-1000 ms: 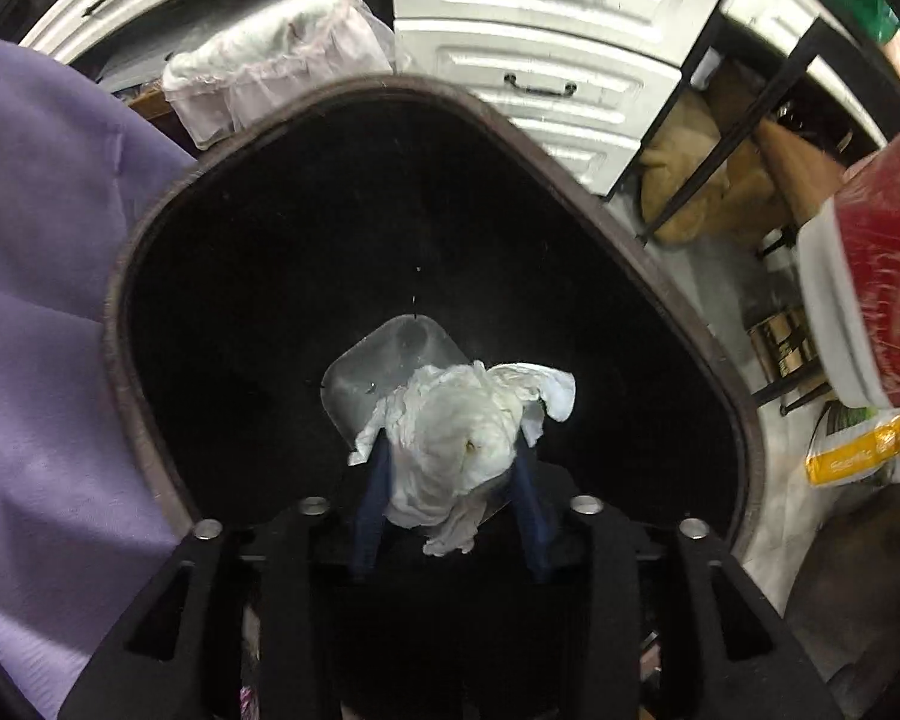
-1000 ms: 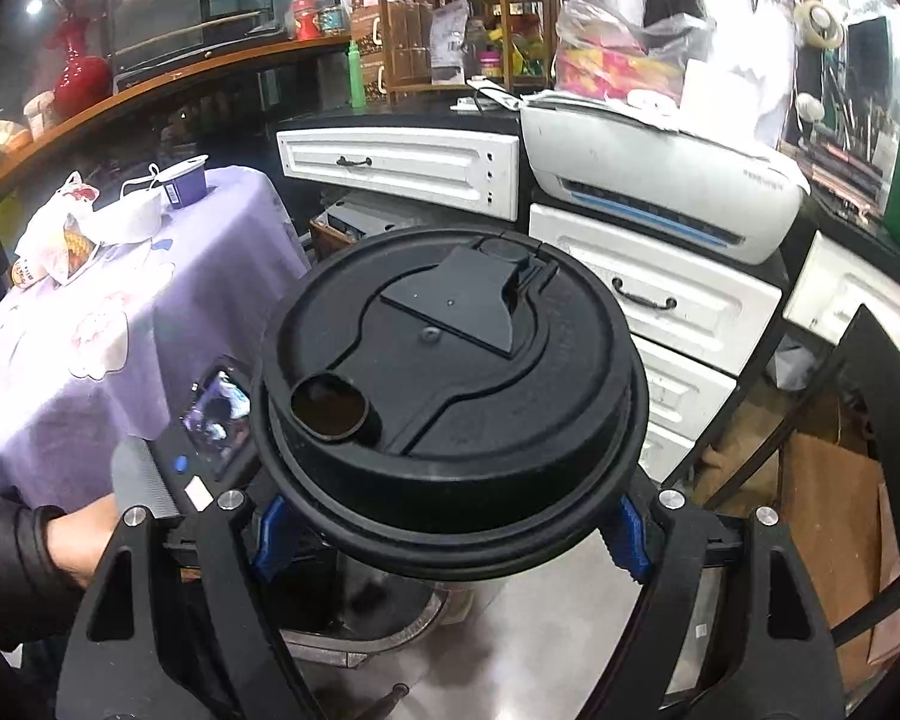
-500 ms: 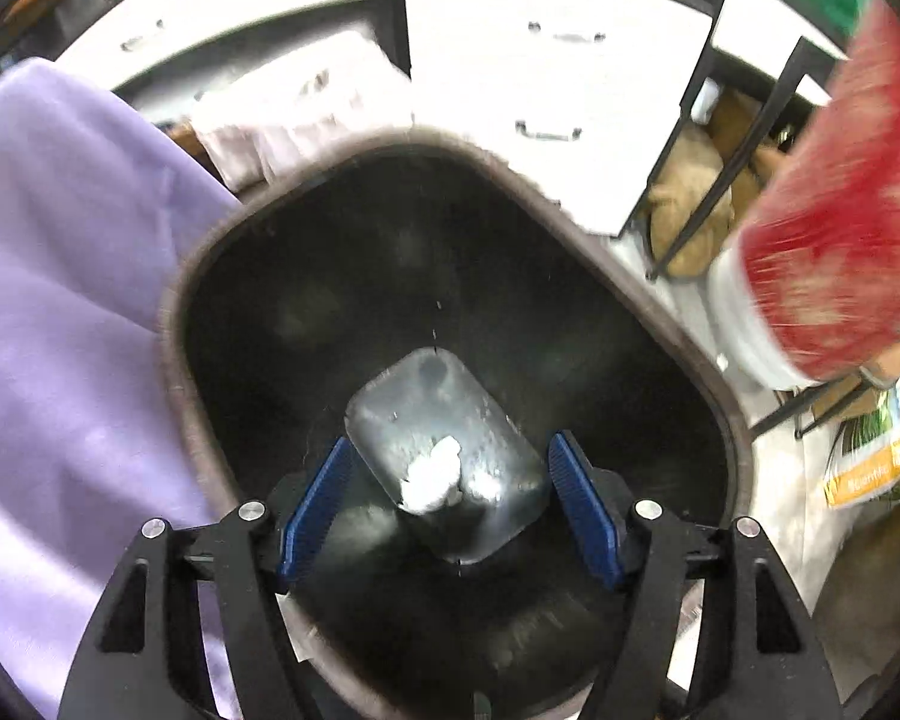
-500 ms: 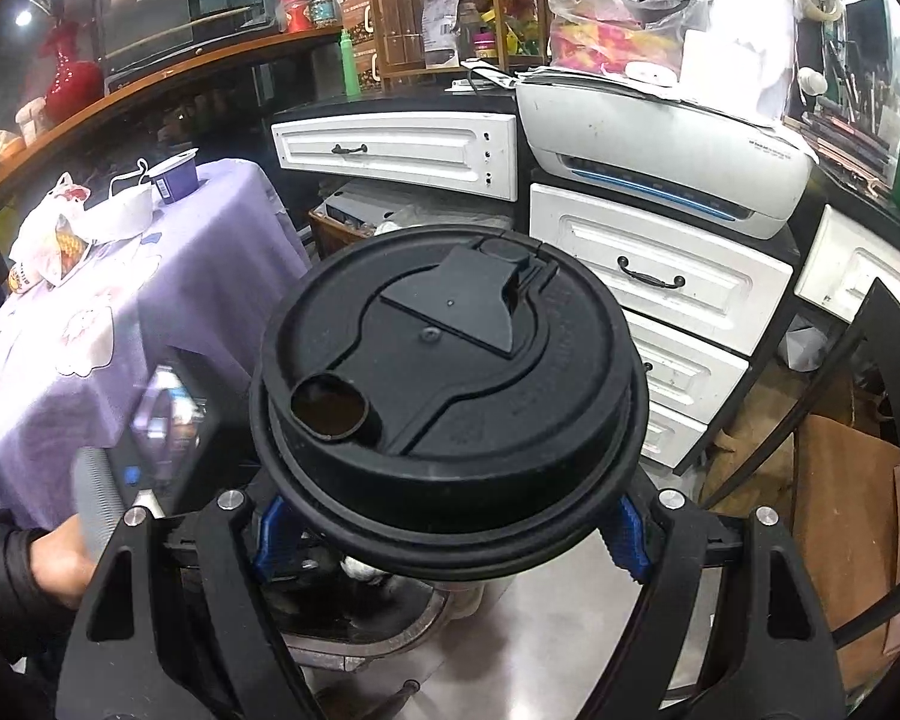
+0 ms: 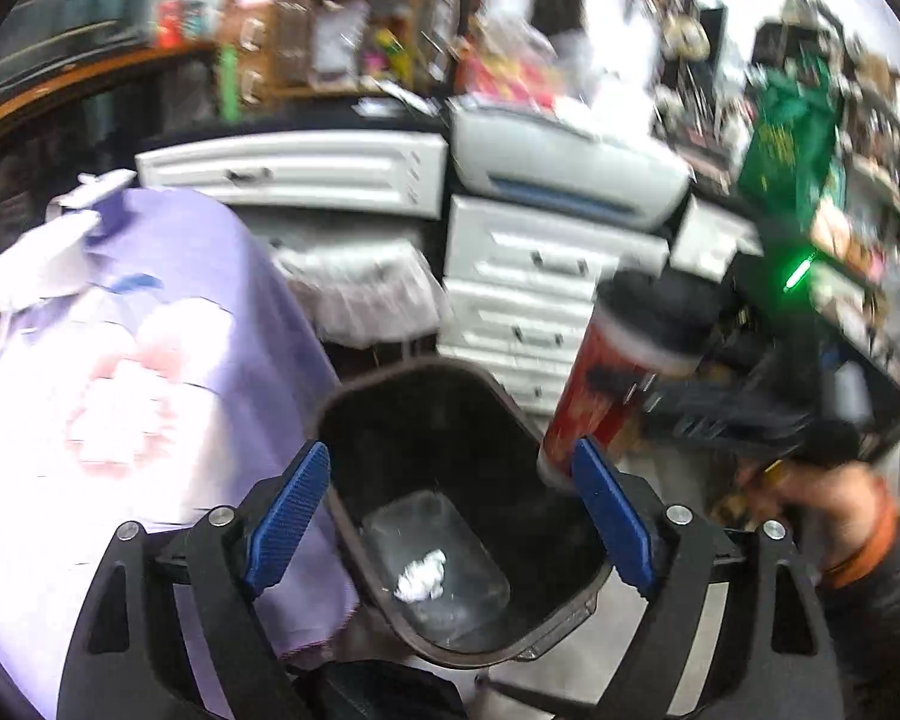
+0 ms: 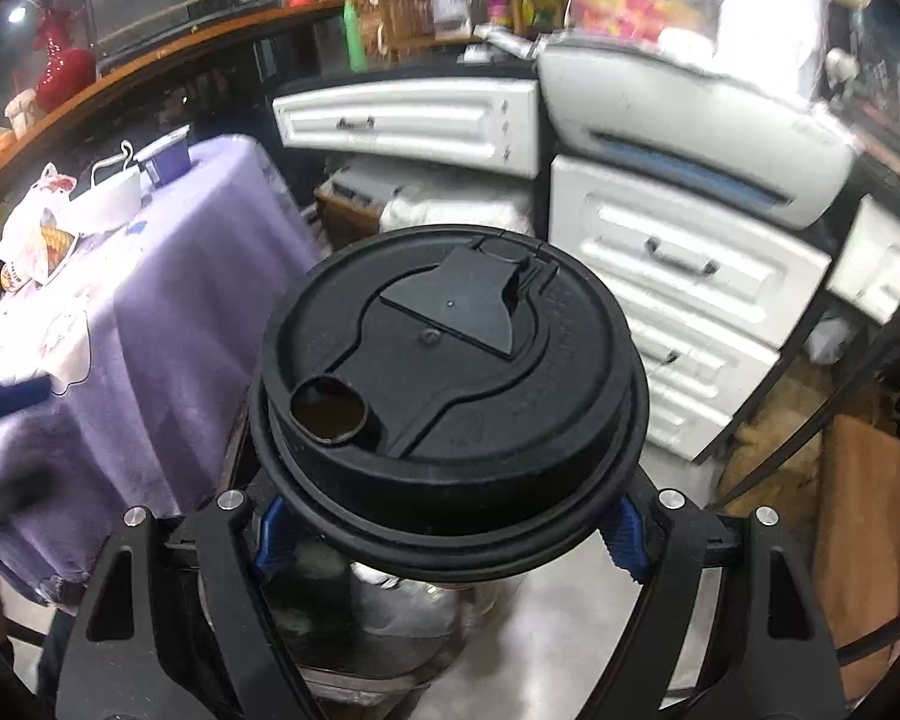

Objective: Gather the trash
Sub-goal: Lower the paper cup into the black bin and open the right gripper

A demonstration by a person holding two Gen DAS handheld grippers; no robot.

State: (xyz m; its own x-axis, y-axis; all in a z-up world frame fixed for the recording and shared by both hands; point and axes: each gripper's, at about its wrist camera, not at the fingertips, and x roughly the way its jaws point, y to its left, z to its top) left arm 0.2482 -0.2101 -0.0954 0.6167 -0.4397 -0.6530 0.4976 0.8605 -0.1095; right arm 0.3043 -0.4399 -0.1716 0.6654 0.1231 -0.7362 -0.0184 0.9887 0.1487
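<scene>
Left gripper [image 5: 450,510] now empty, blue pads spread wide over the bin [image 5: 354,402]; a second ago it was pinching the crumpled tissue [image 5: 421,582], half a second ago it had just let go. The tissue now lies on the bin floor, on a clear plastic piece [image 5: 444,564]. The camera has pulled up and back from the bin, view blurred, so that drop looks done. Just right of the bin rim, the right gripper [image 6: 450,528] holds the red paper cup [image 5: 606,396] with its black lid [image 6: 450,414], pads clamped on the cup sides below the lid, same grip as before. The cup is beside the bin, not yet over it; likely the next drop. Left of the bin, the purple-clothed table [image 6: 168,300] has more wrappers [image 6: 36,228] and a small blue cup [image 6: 168,162] at its far end. Behind the bin, white drawers [image 6: 678,276].
</scene>
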